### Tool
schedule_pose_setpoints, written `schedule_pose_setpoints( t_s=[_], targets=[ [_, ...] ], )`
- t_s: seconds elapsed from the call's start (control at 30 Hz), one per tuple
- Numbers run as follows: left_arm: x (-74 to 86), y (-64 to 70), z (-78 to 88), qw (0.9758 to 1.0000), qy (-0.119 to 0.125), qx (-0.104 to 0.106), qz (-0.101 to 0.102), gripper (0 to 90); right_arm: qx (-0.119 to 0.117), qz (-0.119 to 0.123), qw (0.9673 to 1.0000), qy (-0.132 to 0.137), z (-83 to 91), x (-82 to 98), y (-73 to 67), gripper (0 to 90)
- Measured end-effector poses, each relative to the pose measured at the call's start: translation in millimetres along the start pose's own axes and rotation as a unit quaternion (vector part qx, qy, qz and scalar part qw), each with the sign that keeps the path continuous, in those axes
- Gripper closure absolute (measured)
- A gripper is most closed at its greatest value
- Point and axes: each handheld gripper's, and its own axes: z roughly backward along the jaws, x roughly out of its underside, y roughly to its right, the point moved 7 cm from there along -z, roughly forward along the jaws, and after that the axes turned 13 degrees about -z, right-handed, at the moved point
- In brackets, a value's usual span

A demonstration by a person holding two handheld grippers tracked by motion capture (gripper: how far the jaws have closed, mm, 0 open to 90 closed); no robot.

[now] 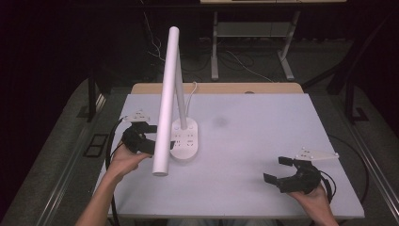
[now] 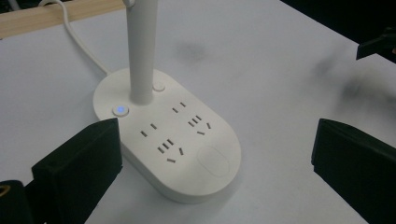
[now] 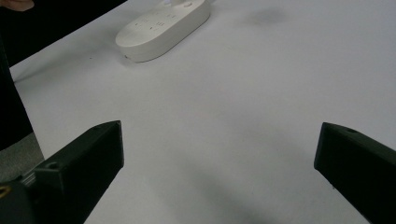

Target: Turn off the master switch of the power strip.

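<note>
White table [image 1: 244, 141] carries a lamp [image 1: 184, 139]. Left gripper [image 1: 141, 136], jaws wide, sits just beside its base; right gripper [image 1: 282, 172] rests well apart, jaws wide, forearm low.

The lamp base [image 2: 187, 140] near my left gripper [image 2: 210, 158] looks like smooth white plastic with a soft, half-matt shine. Its long white head [image 1: 167, 99] seems the same plastic. My jaws are matt black plastic, a little grainy. The table top [image 1: 263, 141] is a matt pale sheet; its far edge [image 1: 226, 88] looks like wood.
</note>
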Motion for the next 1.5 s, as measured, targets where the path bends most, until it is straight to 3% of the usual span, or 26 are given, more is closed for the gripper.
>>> schedule_pose_setpoints(
  t_s=[0.9,1.5],
  targets=[
    [-13.7,-32.9,-9.7,0.9997,-0.023,-0.011,0.004,1.7,0.001,0.002,1.0,0.001,0.3,0.2,1.0,0.7],
    [-7.7,-56.1,-23.6,0.9986,-0.028,-0.025,0.036,5.7,0.003,0.004,1.0,-0.001,-0.1,0.5,1.9,0.7]
  ],
)
